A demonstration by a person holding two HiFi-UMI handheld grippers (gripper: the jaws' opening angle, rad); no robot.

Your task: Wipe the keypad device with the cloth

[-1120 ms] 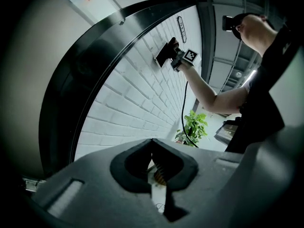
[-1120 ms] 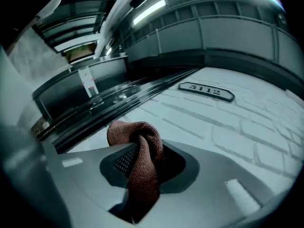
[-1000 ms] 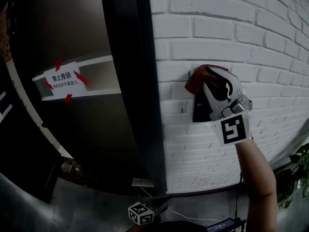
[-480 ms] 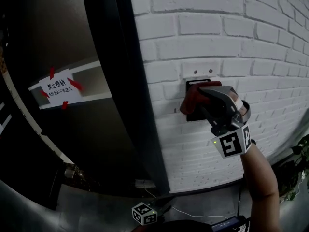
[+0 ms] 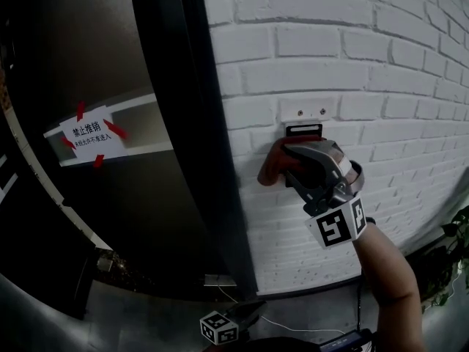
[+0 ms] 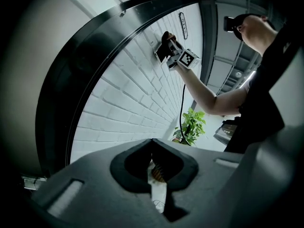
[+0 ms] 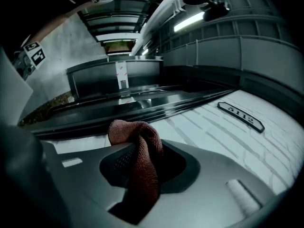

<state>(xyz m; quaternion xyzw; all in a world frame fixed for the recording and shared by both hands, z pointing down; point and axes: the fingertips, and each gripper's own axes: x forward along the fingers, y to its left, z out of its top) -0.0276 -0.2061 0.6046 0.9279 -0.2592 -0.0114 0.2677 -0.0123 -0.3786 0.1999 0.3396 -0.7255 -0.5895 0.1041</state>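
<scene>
The black keypad device (image 5: 304,131) is mounted on the white brick wall (image 5: 381,64). Only its top edge shows above my right gripper (image 5: 289,169). That gripper is shut on a red cloth (image 5: 271,164) and presses it against the device's lower left part. In the right gripper view the cloth (image 7: 138,136) bunches out between the jaws of the right gripper (image 7: 142,153). My left gripper (image 6: 154,163) is shut with nothing in it and hangs low. Only its marker cube (image 5: 220,327) shows in the head view. From there the right gripper (image 6: 176,52) and the cloth (image 6: 166,36) are seen far up the wall.
A dark door frame (image 5: 198,123) runs down just left of the keypad, beside a glass door with a taped paper notice (image 5: 91,134). A small white plate (image 5: 308,111) sits above the device. A number sign (image 7: 240,116) is on the wall. A potted plant (image 6: 192,122) stands by the wall.
My right gripper has slid down and a little left over the keypad with the cloth, so the device's top edge is uncovered. The left gripper has stayed low.
</scene>
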